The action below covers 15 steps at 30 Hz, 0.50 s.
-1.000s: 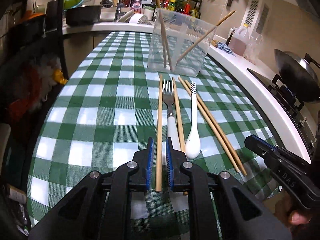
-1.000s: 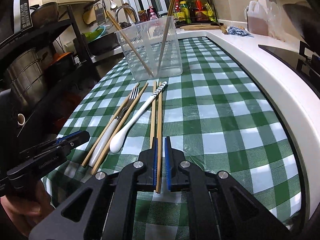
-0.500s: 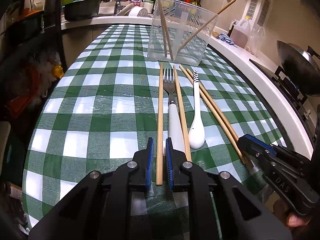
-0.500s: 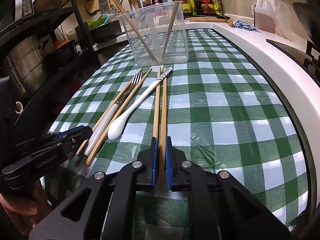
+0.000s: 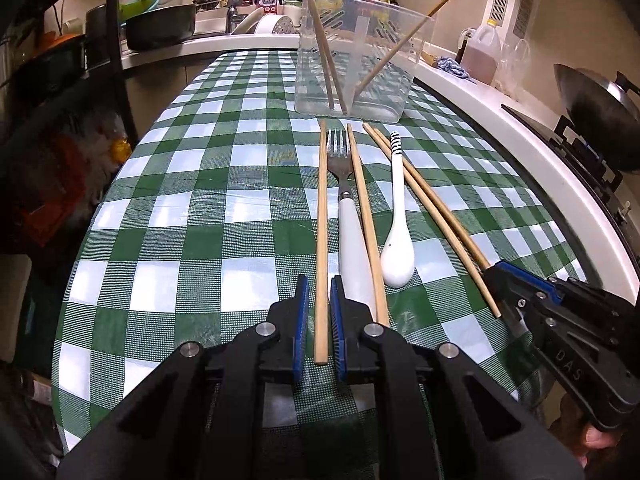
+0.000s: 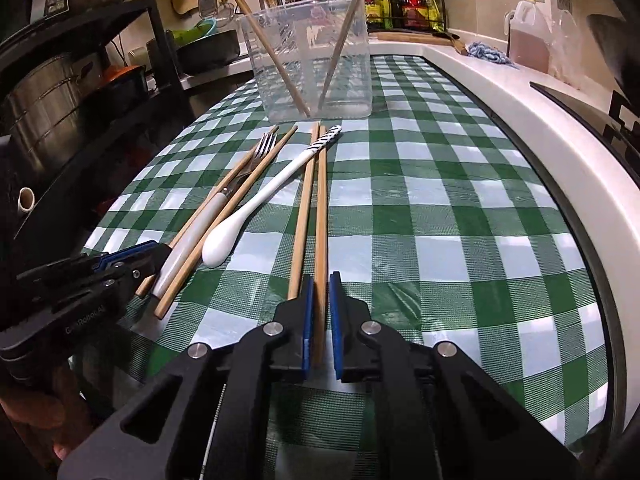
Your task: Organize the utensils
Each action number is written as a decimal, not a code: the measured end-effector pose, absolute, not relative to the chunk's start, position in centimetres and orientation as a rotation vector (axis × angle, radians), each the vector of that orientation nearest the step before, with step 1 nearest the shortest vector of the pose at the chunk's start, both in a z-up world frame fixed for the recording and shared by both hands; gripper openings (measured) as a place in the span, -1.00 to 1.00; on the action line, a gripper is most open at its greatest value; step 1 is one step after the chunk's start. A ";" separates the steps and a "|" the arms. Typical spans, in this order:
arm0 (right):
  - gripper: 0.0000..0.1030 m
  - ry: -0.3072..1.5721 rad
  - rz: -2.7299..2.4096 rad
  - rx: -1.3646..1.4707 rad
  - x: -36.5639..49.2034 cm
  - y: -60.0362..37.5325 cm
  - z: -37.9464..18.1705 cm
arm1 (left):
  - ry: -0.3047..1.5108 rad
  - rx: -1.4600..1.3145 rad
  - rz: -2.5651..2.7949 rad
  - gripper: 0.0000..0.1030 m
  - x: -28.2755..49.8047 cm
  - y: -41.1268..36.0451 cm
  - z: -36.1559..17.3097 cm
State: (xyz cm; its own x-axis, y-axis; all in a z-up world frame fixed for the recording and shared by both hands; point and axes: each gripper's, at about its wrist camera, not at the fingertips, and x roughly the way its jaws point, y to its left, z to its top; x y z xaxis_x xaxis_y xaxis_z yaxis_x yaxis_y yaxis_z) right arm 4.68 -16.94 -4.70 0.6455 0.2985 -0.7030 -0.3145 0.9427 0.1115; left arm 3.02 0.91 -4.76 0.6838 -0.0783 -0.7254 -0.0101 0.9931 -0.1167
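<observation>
In the left wrist view, the left tool is clenched on the near end of the leftmost chopstick, which lies flat on the checked worktop, likely gripped there so it can swing upright into the clear bin. Fork, spoon and more chopsticks lie beside it.

In the right wrist view, the right tool is clenched on one stick of the right-hand pair; its partner lies free just beside. Only this view makes that grip clear.
</observation>
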 end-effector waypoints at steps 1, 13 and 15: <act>-0.82 0.797 0.348 -0.023 4.7 -16.9 -4.7 | 0.817 -0.105 -0.036 -0.79 3.0 0.8 -4.8; -0.88 0.778 0.308 -0.081 4.1 -17.1 -4.1 | 0.799 -0.054 0.008 -0.87 2.3 1.0 -4.1; -0.87 0.797 0.290 -0.073 4.3 -17.6 -4.5 | 0.817 -0.055 0.000 -0.87 2.5 0.9 -4.5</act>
